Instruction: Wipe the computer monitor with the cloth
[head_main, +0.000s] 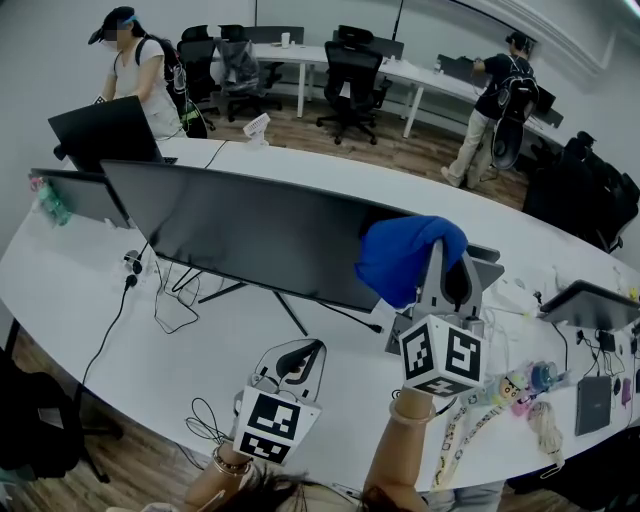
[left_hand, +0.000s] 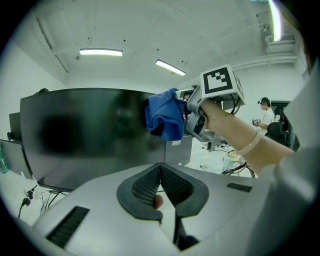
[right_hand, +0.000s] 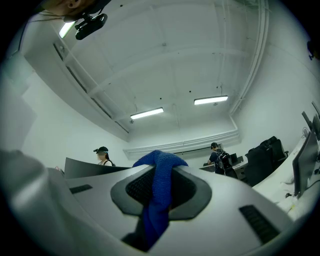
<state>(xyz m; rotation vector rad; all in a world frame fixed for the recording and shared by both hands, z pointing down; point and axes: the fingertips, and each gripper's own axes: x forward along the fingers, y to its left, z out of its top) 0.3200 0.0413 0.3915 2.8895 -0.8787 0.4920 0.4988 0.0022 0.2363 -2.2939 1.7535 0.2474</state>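
Clamping the cloth (head_main: 405, 258), right gripper (right_hand: 160, 187) tilts upward — beside the monitor (head_main: 250, 235).

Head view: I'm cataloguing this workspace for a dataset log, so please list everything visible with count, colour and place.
large monitor: one, black, mid-table
other monitors: three, black, two behind at left, one at right edge
cloth: one, blue, at the large monitor's upper right edge
table: one, white, curved
cables: several, black, under the large monitor
lanyards: a few, pale patterned, table's right
office chairs: several, black, back of room
people: two, standing at far desks
left gripper: one, grey, shut, empty, in front of the large monitor
right gripper: one, grey, shut on the cloth
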